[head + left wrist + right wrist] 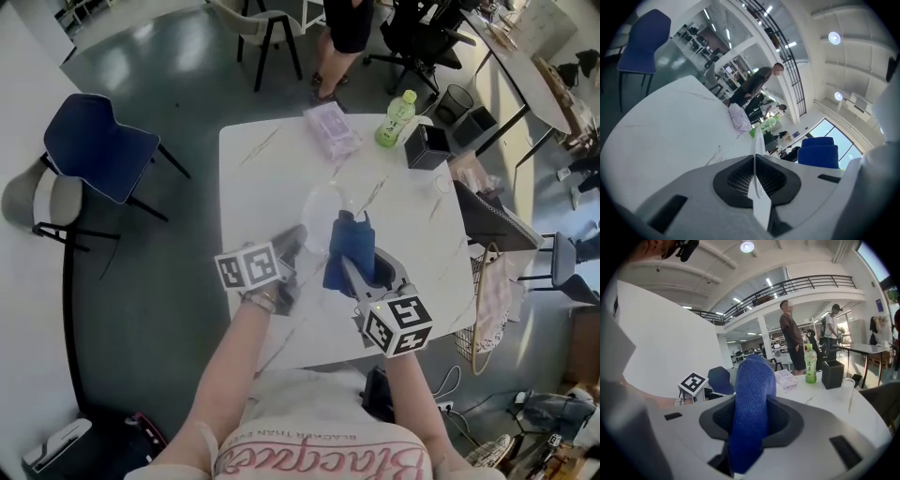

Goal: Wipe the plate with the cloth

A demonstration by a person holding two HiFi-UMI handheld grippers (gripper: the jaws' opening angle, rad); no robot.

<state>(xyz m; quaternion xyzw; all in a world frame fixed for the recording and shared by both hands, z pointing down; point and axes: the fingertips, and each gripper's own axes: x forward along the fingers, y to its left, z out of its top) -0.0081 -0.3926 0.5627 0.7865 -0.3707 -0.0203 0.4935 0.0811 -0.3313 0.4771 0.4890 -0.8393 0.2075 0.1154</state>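
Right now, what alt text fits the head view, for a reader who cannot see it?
The left gripper holds a clear plate by its rim, the right gripper a blue cloth beside it, above a white table. A green bottle and black box stand at its far side.

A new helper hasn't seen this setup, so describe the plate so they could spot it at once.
Start at the white marbled table; above its middle, the left gripper pinches the plate by its rim. Unlike the dark blue cloth held beside it in the right gripper, it is a rigid, round, nearly see-through disc.
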